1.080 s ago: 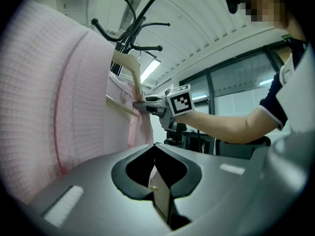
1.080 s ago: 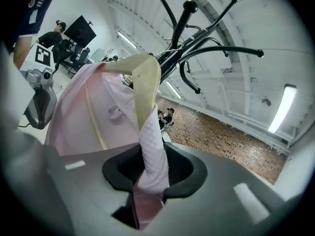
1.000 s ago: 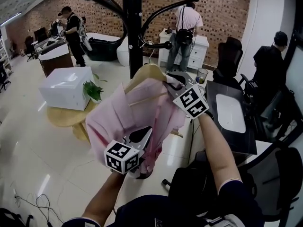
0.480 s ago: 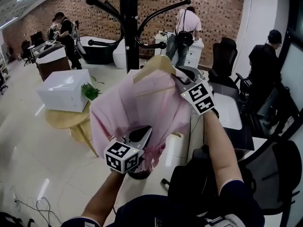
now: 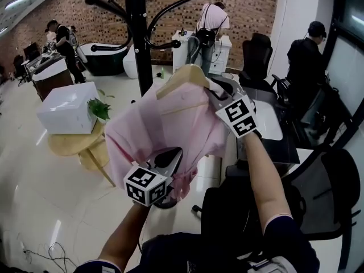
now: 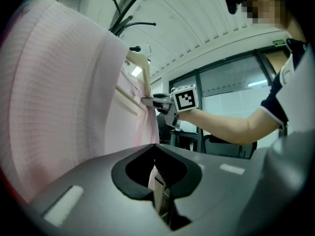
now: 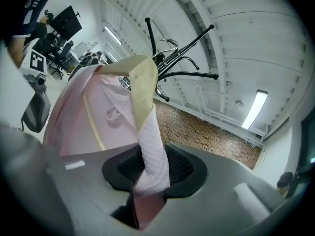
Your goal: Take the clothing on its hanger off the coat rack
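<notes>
A pink shirt hangs on a light wooden hanger, held up in front of me, right of the black coat rack and apart from its arms. My right gripper is shut on the shirt's shoulder over the hanger's end; in the right gripper view, pink cloth runs between the pads below the hanger. My left gripper is shut on the shirt's lower hem. In the left gripper view a strip of cloth is pinched between the jaws, and the right gripper shows beyond.
A white box and a green plant sit on a round wooden table at left. A desk and black office chairs stand at right. Several people stand by the brick wall and the desk.
The shirt on its hanger has come away from the rack towards me and to the right. Both grippers keep their hold; the rack has slid left in view.
</notes>
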Demonstrator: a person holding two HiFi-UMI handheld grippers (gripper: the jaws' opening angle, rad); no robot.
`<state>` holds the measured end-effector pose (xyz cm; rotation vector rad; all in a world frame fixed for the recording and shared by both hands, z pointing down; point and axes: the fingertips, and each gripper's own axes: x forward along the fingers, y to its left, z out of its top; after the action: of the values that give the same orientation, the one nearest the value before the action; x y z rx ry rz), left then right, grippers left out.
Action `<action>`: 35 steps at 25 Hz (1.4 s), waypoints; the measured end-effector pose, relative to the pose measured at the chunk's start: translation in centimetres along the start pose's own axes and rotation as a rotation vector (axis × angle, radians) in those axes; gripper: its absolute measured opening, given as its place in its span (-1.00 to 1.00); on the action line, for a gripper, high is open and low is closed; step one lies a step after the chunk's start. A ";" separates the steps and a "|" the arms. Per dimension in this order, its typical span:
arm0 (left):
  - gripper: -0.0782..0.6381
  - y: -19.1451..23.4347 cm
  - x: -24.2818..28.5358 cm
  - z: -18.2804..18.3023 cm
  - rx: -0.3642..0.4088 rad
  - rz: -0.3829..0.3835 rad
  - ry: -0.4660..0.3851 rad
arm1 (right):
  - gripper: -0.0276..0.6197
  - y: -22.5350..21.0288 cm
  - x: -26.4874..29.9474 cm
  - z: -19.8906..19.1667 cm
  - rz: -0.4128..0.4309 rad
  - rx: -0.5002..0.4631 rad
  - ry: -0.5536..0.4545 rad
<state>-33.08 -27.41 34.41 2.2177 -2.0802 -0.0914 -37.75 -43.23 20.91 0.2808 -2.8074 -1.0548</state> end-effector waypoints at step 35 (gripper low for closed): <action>-0.75 -13.2 -12.2 -4.5 -0.012 -0.521 0.057 | -0.56 0.4 -28.5 4.7 -0.575 0.066 0.382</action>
<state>-20.29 -14.30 37.08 2.6572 -1.4209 -0.0764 -10.90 -33.70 16.11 1.2099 -2.4581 -0.8687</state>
